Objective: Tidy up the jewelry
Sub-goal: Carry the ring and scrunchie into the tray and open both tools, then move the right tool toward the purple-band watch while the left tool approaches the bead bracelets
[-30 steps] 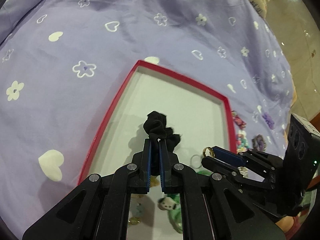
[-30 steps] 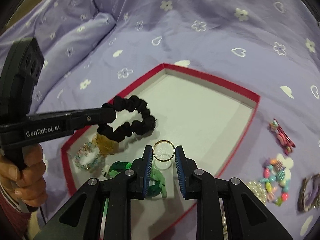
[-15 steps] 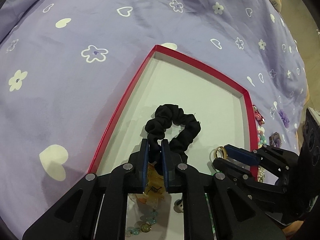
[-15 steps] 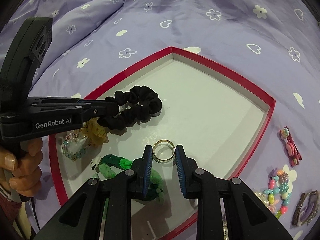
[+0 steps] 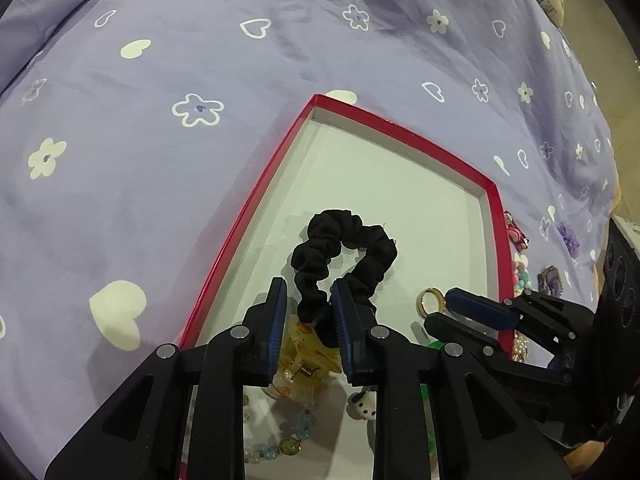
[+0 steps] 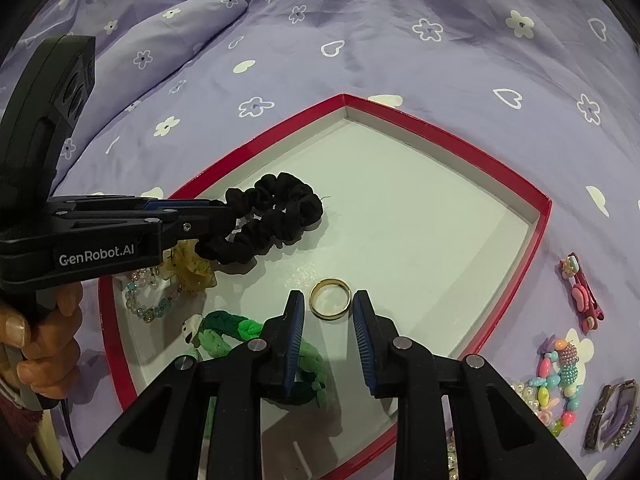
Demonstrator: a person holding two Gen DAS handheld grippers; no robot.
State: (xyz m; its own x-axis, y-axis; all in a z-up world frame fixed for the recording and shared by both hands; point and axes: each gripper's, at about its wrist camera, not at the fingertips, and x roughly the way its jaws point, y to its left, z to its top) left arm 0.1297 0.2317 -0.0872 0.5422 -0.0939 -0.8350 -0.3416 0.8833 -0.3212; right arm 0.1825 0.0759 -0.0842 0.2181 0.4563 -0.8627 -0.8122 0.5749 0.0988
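From my left wrist, the left claw (image 5: 308,312) is spread, the black scrunchie (image 5: 344,256) lying loose between its fingers in the red tray (image 5: 256,196); I'd back out straight.

From my right wrist, the right claw (image 6: 326,316) stands spread around the gold ring (image 6: 330,298) on the tray floor; I'd lift clear without nudging it.

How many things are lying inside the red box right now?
5: black scrunchie at the left gripper, gold ring before the right gripper, yellow claw clip, bead bracelet, green braided band. More may be hidden.
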